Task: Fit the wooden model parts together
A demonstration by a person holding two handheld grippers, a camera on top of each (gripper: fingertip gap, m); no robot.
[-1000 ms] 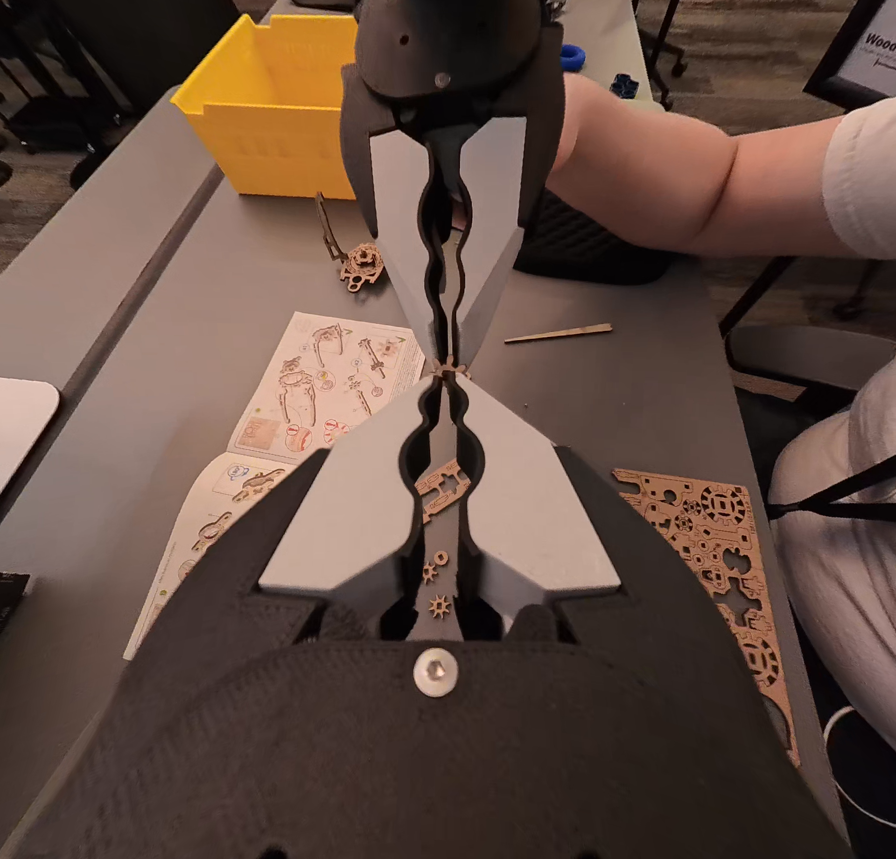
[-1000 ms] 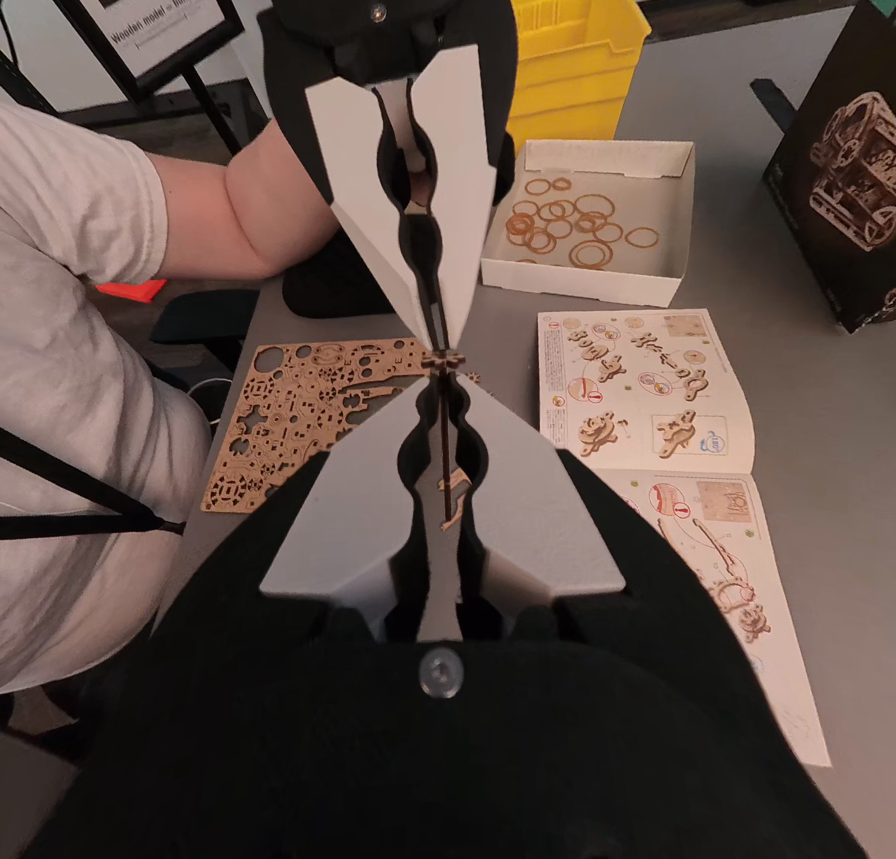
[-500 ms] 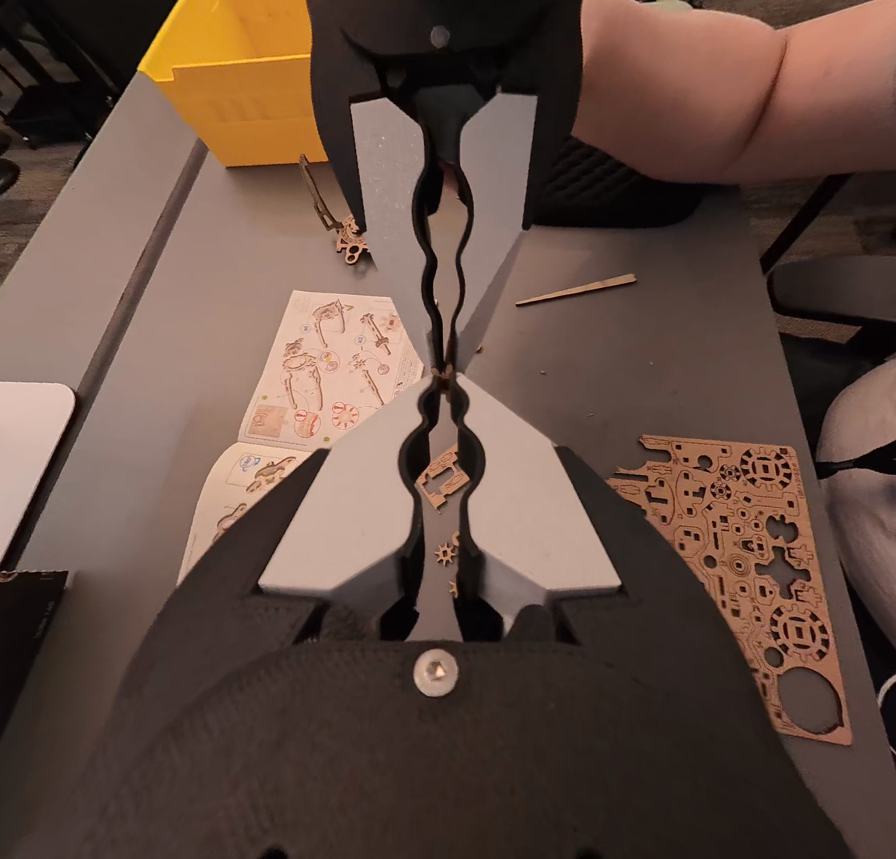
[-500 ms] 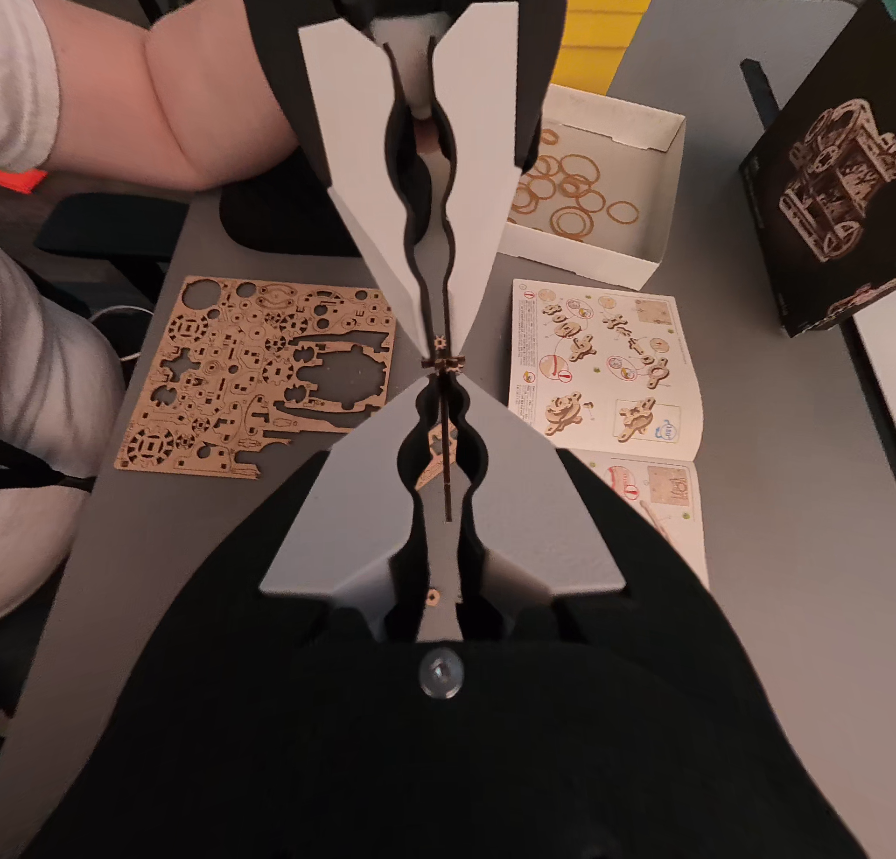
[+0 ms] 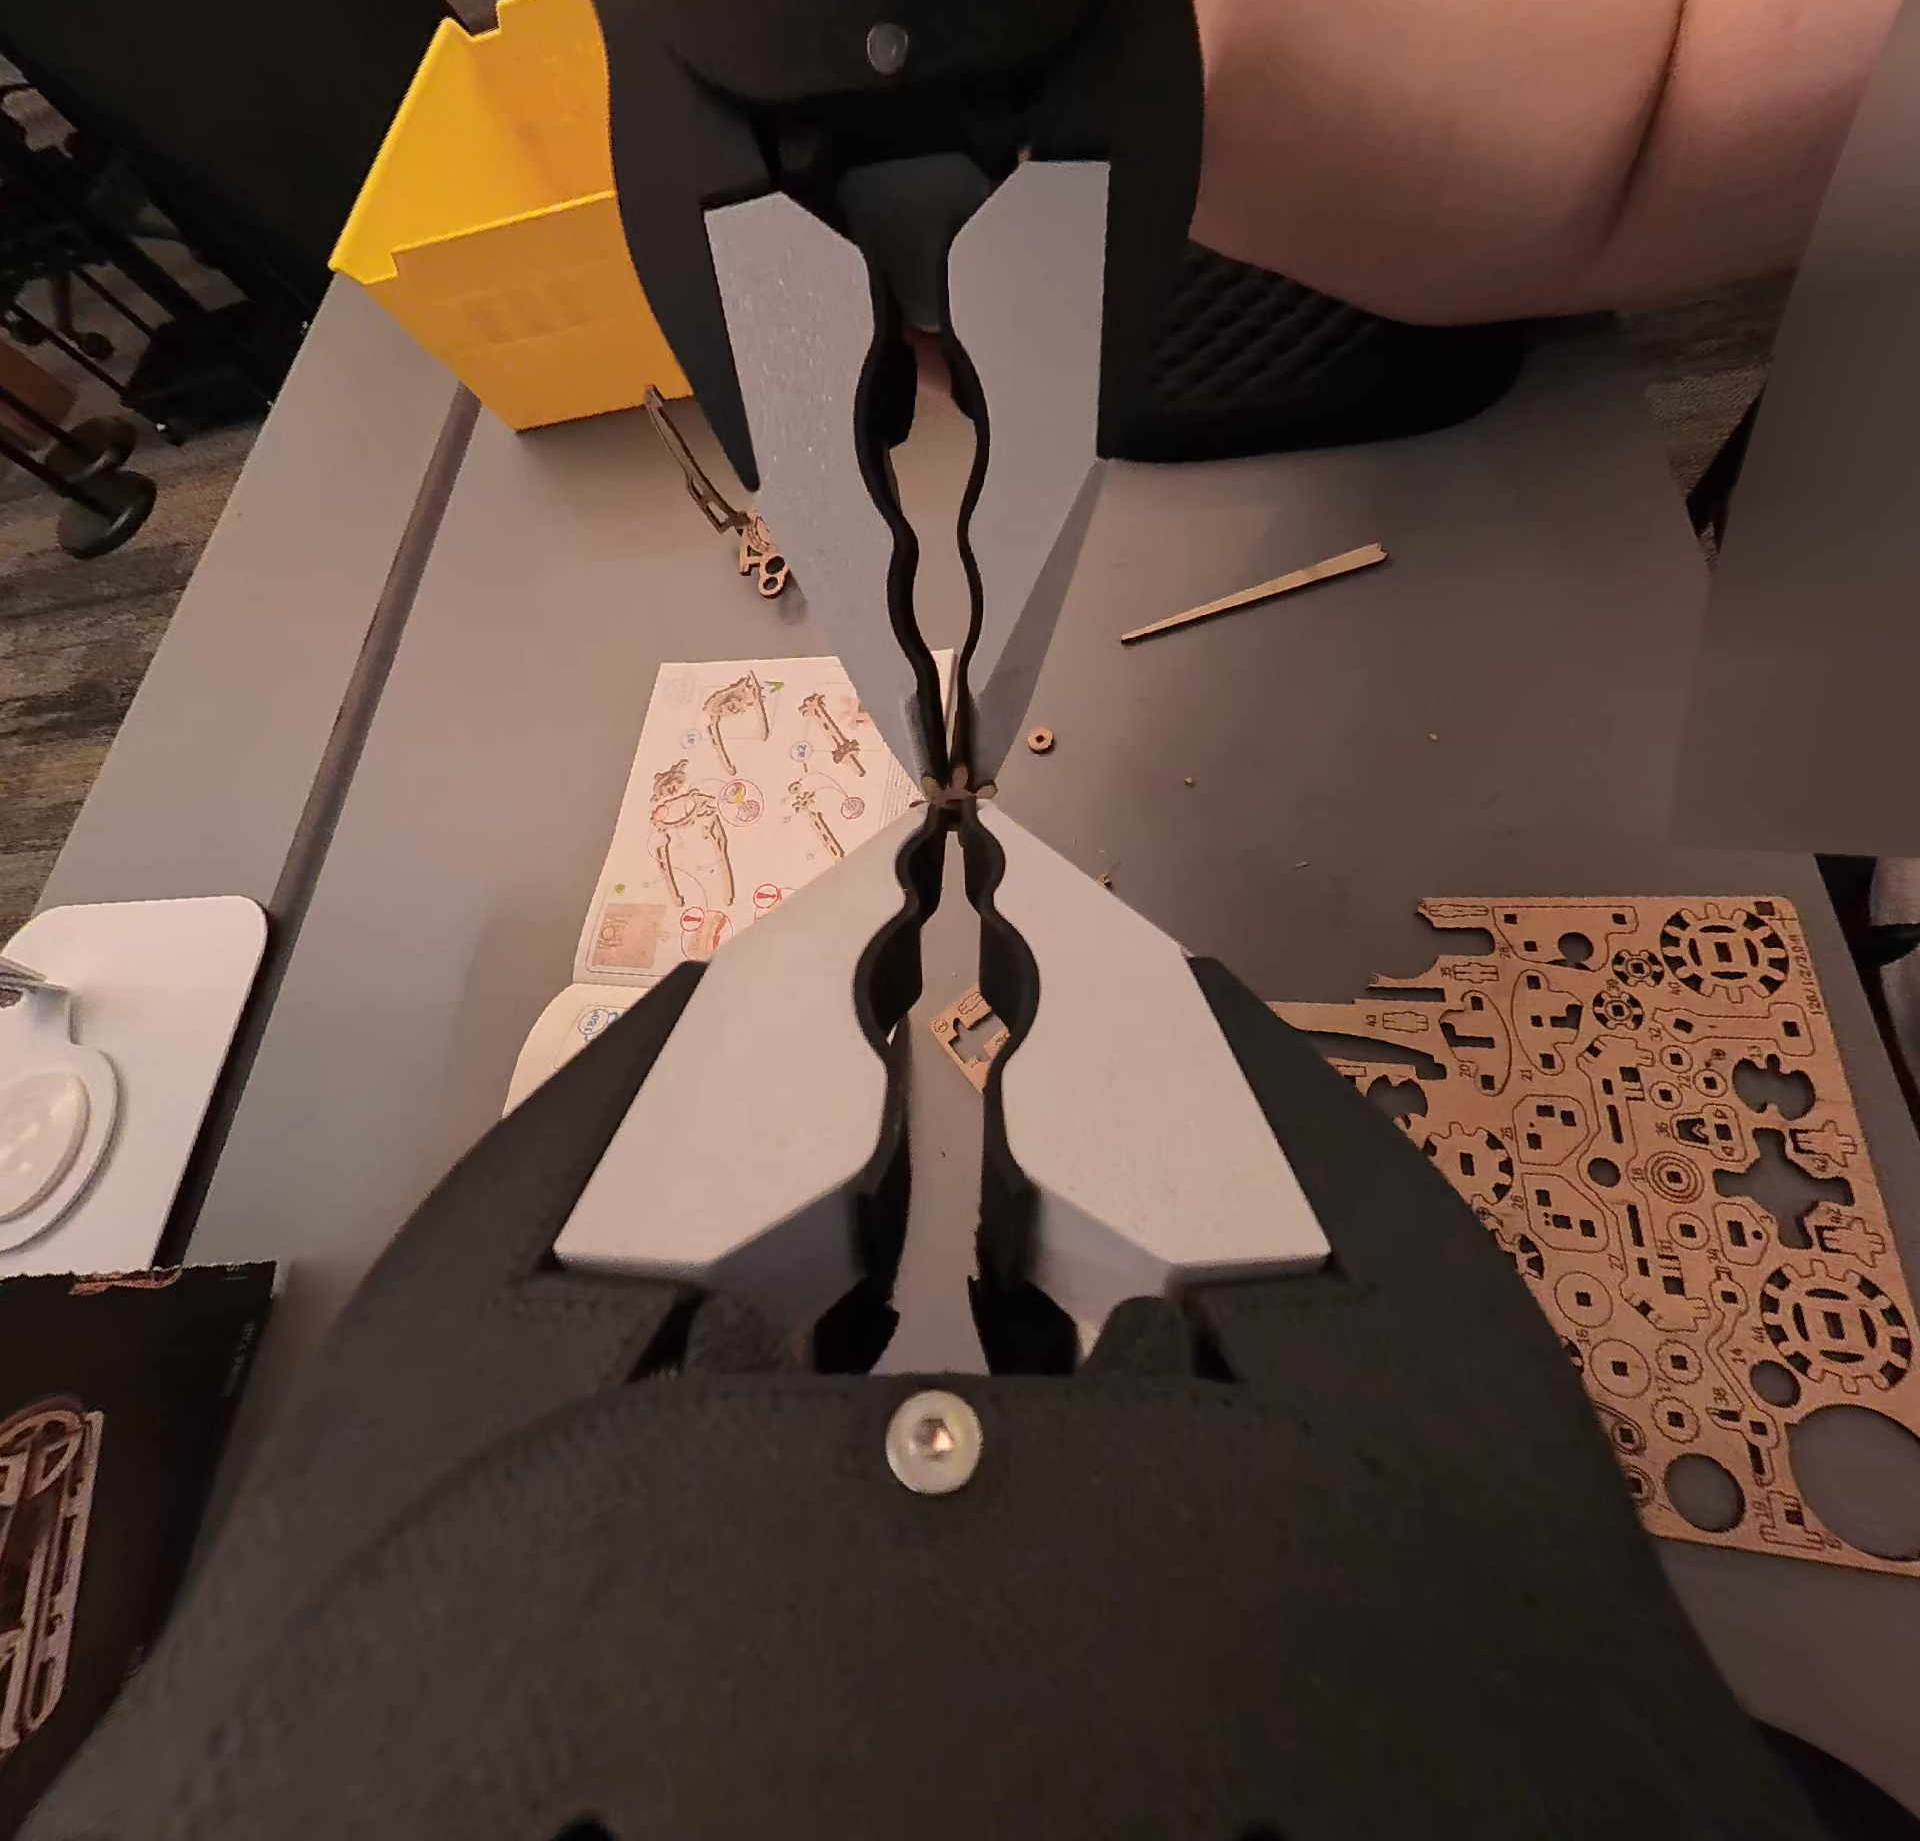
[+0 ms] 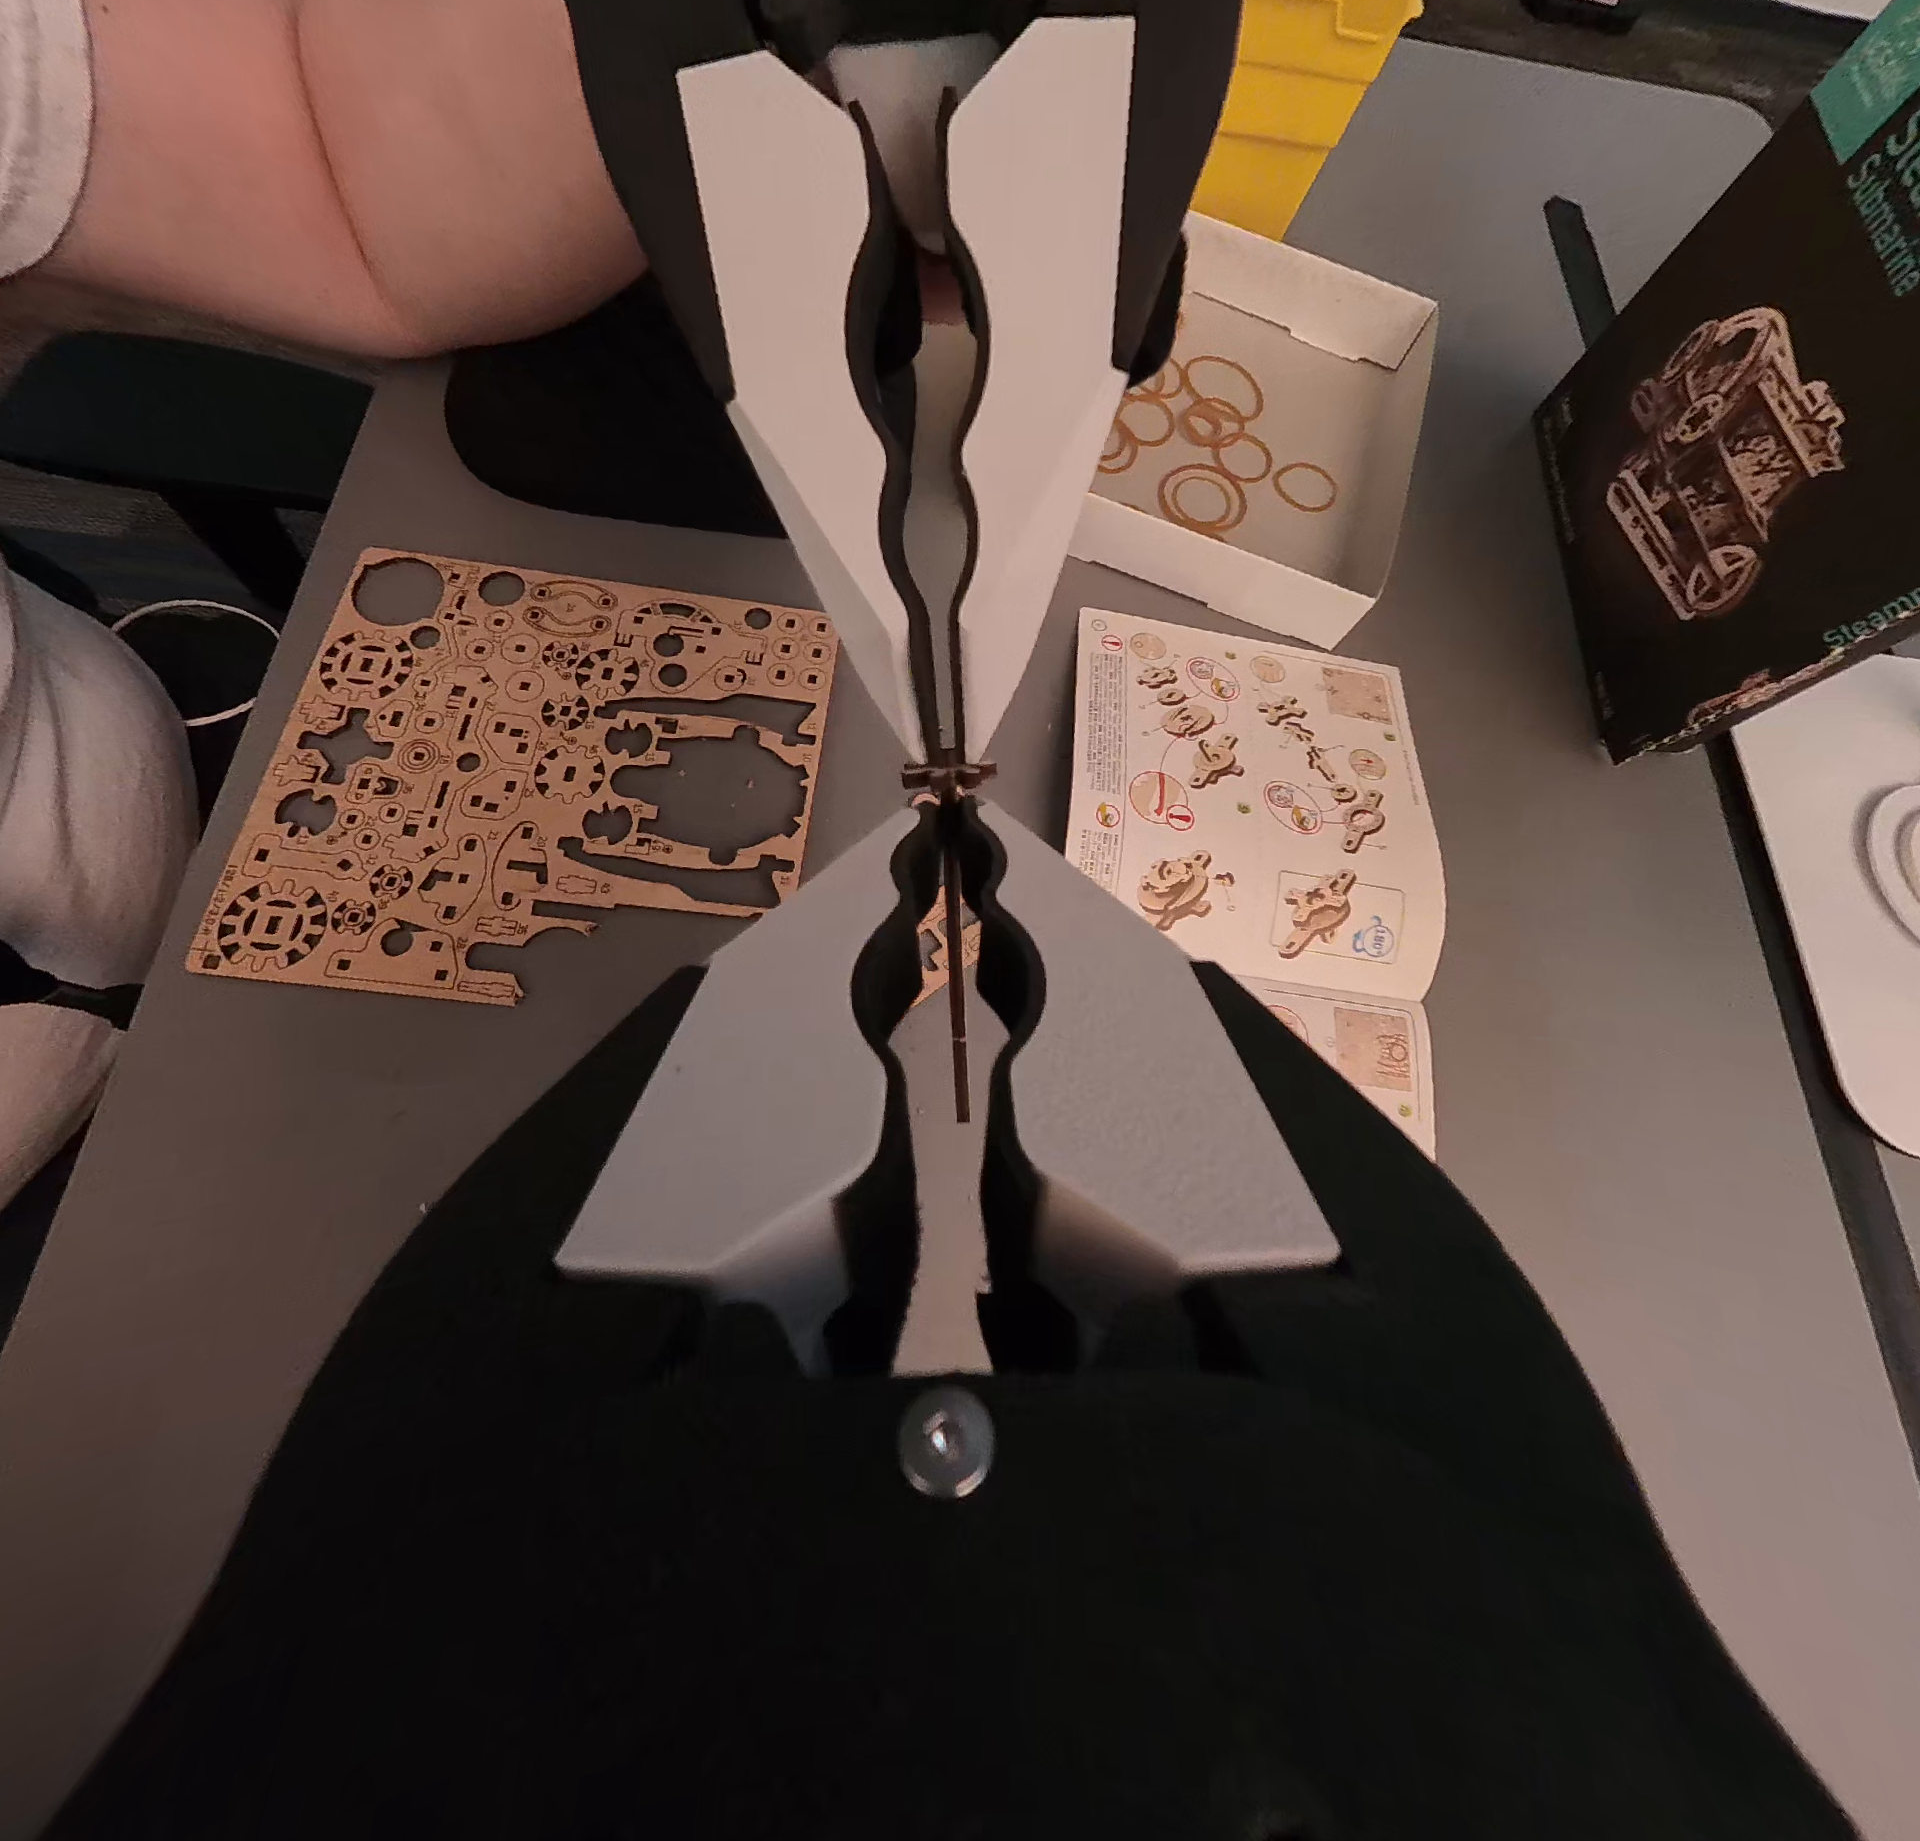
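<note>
Gear w/ rod staying pinched betw both grippers' closed tips, left gripper & right gripper; table dropping farther away, fit ongoing.

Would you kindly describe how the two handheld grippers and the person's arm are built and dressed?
Both the left gripper and right gripper have textured black bodies with a silver screw, and pale grey wedge fingers edged by wavy black pads. The arm wears a short white sleeve.

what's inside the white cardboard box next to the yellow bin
The open white cardboard box holds loose tan rubber bands. Its near-left corner is covered by the left hand-held gripper, so anything there is hidden.
</note>
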